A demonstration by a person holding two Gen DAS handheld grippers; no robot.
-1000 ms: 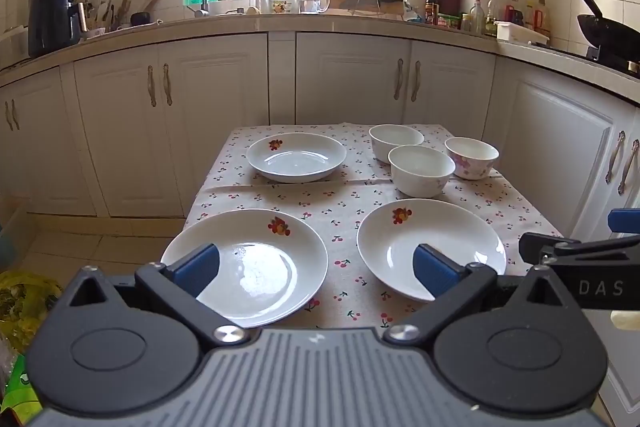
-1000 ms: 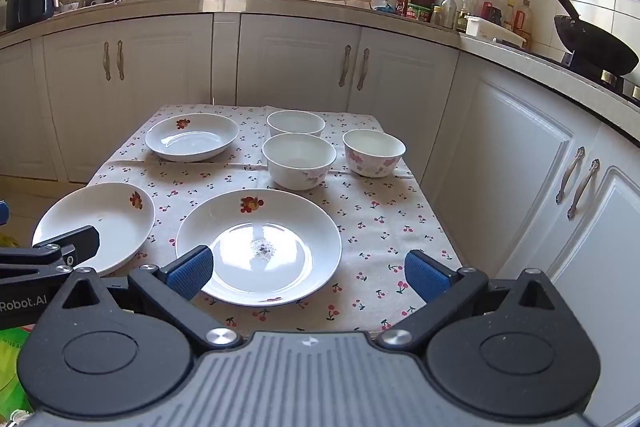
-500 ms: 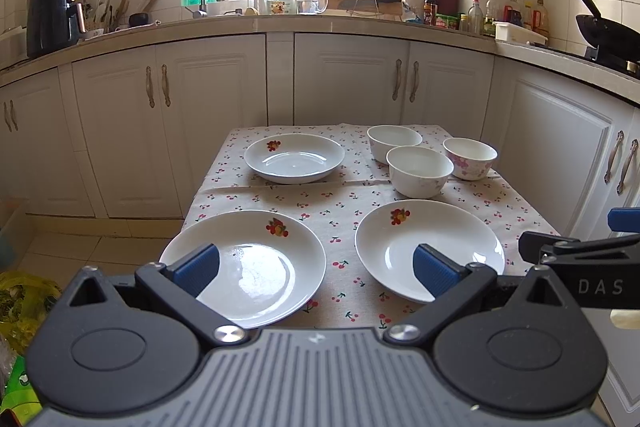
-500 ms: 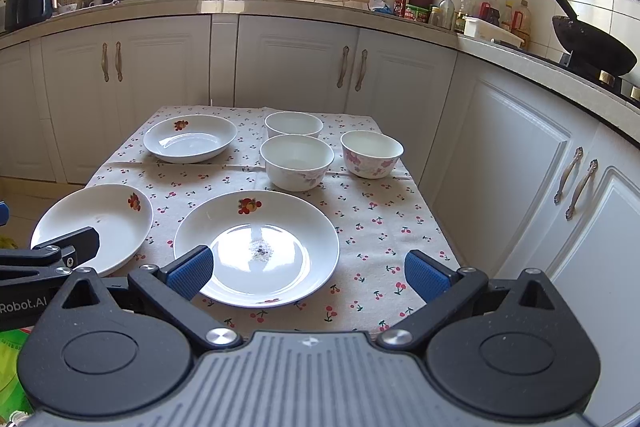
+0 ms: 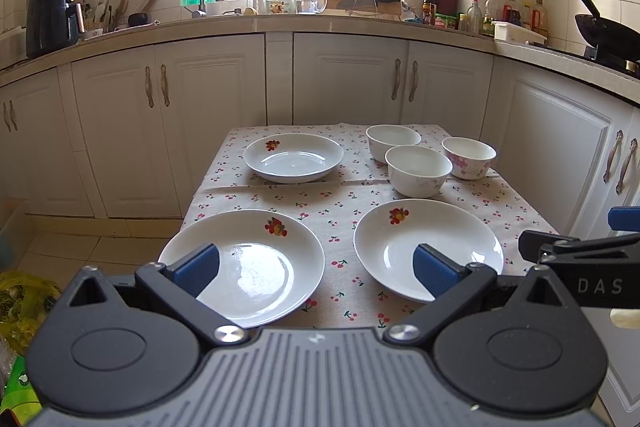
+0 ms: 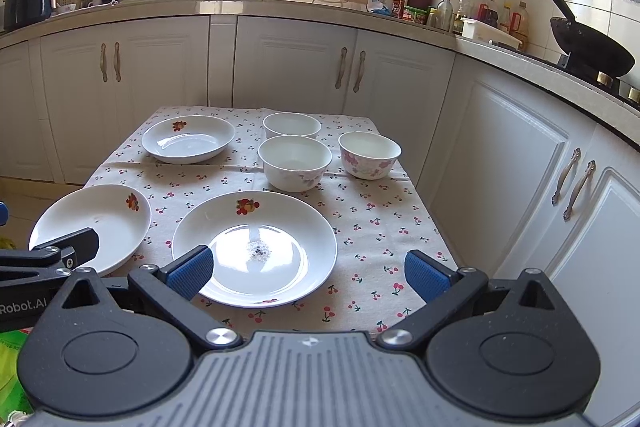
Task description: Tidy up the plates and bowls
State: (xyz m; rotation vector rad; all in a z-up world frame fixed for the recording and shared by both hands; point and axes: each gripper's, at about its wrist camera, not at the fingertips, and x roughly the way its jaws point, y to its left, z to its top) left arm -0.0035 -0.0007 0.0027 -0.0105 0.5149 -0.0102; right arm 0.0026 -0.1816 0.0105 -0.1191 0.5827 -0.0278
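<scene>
Kitchen table [image 5: 280, 197], cherry cloth: three plates, three bowls, spread apart as a second ago. Left gripper [image 5: 316, 265] and right gripper [image 6: 306, 273] hover, jaws apart, empty. Sorting apparently unstarted.

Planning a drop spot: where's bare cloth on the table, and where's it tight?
Free: the right strip of cherry-print tablecloth, between the near right white plate and the table edge, below the pink-flowered bowl. Also a band between the far white plate and the near left white plate. Crowded: the far right, where the three bowls cluster.
</scene>
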